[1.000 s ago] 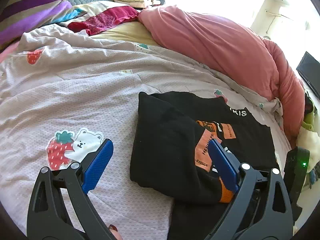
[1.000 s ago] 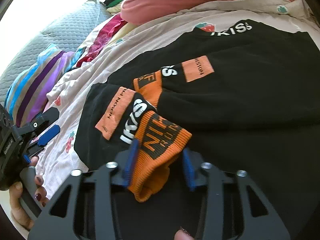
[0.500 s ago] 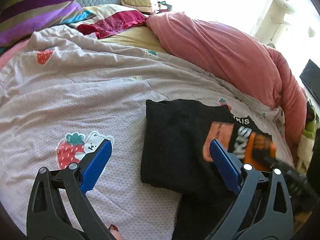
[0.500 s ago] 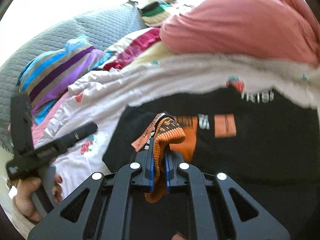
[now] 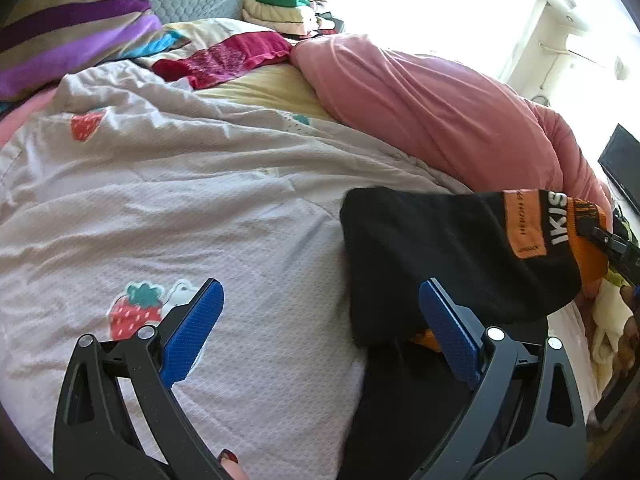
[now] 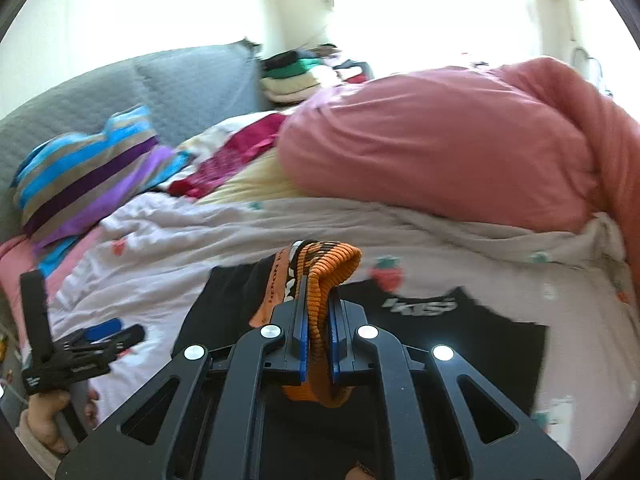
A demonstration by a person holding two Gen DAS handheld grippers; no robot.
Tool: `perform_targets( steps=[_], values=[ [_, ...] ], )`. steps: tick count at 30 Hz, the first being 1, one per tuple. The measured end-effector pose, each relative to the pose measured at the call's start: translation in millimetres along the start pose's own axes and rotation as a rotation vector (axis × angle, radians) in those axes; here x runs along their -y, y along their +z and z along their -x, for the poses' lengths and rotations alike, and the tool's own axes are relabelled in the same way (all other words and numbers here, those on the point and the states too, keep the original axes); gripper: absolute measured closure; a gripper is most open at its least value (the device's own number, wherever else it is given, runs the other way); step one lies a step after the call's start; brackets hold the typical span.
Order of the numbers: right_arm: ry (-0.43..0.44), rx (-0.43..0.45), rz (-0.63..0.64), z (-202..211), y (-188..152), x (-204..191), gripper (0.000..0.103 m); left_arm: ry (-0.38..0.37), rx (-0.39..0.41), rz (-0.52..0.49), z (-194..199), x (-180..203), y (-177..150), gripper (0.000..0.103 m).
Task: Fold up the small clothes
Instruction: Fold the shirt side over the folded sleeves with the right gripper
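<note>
Bed (image 5: 168, 208) lying under strawberry-print quilt, sunlit window behind | one pink duvet (image 6: 440, 148), one striped pillow (image 6: 92, 172) | right gripper (image 6: 318, 336) pinching black sweatshirt's (image 5: 432, 248) orange cuff (image 6: 332, 268), lifting it above bed | left gripper (image 5: 316, 332) hovering, spread wide, empty.

Strong daylight came from the window (image 5: 420, 4) behind the bed and burned out to plain white in both views; the same glare washed the wall (image 6: 132, 12) pale in the right wrist view; the pink duvet (image 6: 440, 144) was brightly lit on top and darker along its lower fold; the black garment (image 5: 420, 248) lost nearly all detail in shadow; a rivet on the right claw (image 6: 318, 320) flared white; the fisheye lenses bent the bed (image 5: 200, 200) into a dome and left dark corners; the right wrist view was smeared by motion, its striped pillow (image 6: 88, 176) soft; the left wrist view was sharper.
</note>
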State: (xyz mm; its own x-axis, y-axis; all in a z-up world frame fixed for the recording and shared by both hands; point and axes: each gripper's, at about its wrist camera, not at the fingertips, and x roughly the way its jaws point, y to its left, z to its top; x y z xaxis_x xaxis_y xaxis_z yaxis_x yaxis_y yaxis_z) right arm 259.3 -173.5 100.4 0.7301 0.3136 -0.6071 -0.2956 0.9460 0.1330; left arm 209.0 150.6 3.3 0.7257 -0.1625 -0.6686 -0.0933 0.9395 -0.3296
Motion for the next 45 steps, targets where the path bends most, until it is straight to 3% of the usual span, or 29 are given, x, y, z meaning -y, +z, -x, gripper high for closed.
perform_targets(
  steps=[6, 13, 23, 28, 33, 38, 45],
  values=[
    [-0.115, -0.035, -0.04, -3, -16, 55, 0.096, -0.005, -0.012, -0.062, -11, 21, 0, 0.011],
    [-0.166, -0.1, -0.106, -15, -50, 95, 0.096, -0.005, -0.049, -0.163, -28, 56, -4, 0.011],
    [-0.196, -0.16, -0.125, -25, -79, 112, 0.096, -0.072, -0.122, -0.338, -63, 124, -10, 0.011],
    [-0.218, -0.181, -0.121, -29, -90, 117, 0.094, -0.109, -0.113, -0.34, -77, 138, -14, 0.012],
    [-0.283, -0.213, -0.127, -31, -105, 127, 0.087, -0.131, -0.146, -0.337, -93, 140, -18, 0.028],
    [-0.302, -0.176, -0.104, -22, -109, 119, 0.085, -0.147, -0.154, -0.35, -100, 141, -18, 0.046],
    [-0.194, -0.185, -0.004, -34, -100, 78, 0.082, -0.104, -0.294, -0.392, -134, 132, -41, 0.051]
  ],
)
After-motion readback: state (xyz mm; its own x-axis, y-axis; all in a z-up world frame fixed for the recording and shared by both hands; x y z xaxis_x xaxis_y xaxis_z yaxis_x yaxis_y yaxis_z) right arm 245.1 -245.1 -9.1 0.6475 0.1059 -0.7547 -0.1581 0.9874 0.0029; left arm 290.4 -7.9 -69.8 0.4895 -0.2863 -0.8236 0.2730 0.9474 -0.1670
